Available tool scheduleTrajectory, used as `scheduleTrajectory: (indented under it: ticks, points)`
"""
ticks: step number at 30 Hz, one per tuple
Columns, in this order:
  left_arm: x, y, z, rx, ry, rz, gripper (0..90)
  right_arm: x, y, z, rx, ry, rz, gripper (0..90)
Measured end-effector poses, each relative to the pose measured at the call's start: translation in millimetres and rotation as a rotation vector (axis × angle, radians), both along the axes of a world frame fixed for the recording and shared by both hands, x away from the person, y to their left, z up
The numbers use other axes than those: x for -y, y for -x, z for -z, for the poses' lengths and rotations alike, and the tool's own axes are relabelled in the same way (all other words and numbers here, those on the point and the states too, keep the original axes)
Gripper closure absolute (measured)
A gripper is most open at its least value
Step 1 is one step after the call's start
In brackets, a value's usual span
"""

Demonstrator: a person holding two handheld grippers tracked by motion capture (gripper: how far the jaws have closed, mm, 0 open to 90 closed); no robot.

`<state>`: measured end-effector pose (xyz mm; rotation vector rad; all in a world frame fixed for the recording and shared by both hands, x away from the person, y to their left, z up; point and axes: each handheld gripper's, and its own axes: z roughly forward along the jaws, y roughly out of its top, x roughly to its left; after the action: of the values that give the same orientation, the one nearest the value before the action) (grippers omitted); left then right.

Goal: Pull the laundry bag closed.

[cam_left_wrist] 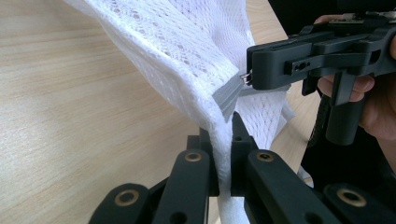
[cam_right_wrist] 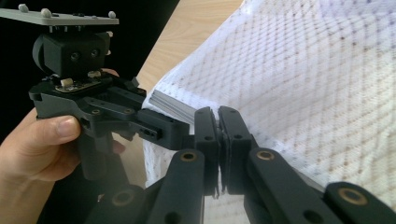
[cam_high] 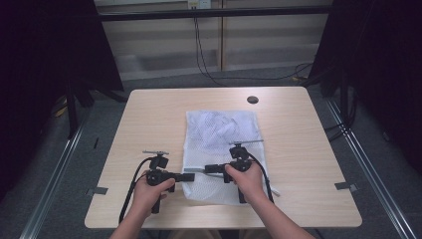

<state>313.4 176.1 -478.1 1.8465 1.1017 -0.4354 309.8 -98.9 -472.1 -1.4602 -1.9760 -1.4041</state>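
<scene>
A white mesh bag (cam_high: 221,130) lies flat in the middle of the table, with clothing dimly visible inside. Its near left corner is lifted. My left gripper (cam_high: 190,177) is shut on the bag's edge (cam_left_wrist: 223,154) just below the end of the grey zipper (cam_left_wrist: 229,95). My right gripper (cam_high: 207,169) points left toward it and is shut on the small metal zipper pull (cam_left_wrist: 244,78). In the right gripper view its jaws (cam_right_wrist: 219,137) are pressed together against the mesh (cam_right_wrist: 317,93), with the left gripper (cam_right_wrist: 154,130) right in front of them. The two sets of tips nearly touch.
The light wooden table (cam_high: 149,124) has a round dark cable hole (cam_high: 253,99) at the back right. Black curtains and metal rails (cam_high: 59,164) flank the table. Cables hang down the wall behind.
</scene>
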Motion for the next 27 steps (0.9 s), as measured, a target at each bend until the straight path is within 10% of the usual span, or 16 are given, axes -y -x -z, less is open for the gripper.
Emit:
scheduleTrajectory:
  ticks: [27]
  points:
    - [-2.3, 0.9, 0.2, -0.007, -0.006, 0.012, 89.0, 12.1, 2.1, 4.4, -0.007, -0.014, -0.003, 87.3]
